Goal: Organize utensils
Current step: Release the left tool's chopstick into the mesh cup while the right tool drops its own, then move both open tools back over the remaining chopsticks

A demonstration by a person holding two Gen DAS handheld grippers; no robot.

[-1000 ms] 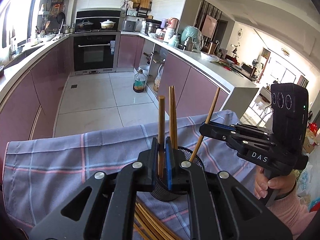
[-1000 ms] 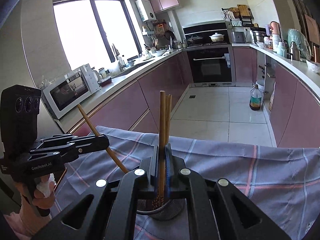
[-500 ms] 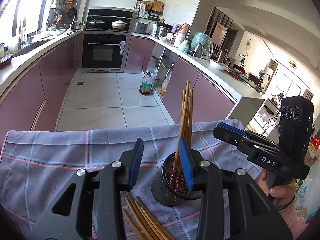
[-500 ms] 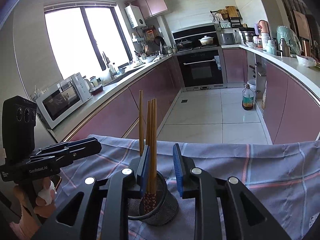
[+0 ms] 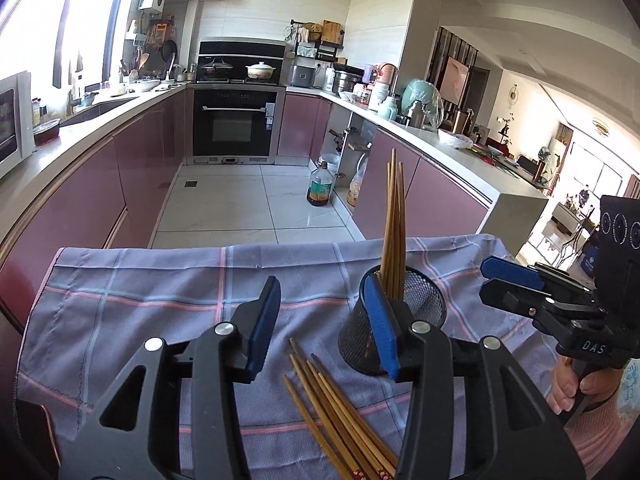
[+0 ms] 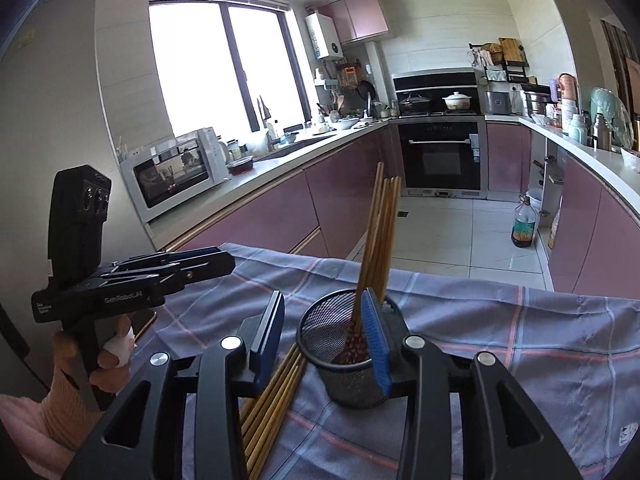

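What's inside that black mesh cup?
The mesh cup holds several wooden chopsticks standing upright, patterned ends down. Its bottom is hidden by mesh and the right tool's finger.

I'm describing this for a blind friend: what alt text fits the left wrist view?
An open left gripper hovers over loose chopsticks on a checked cloth, beside a black mesh cup holding upright chopsticks. The right gripper waits at right.
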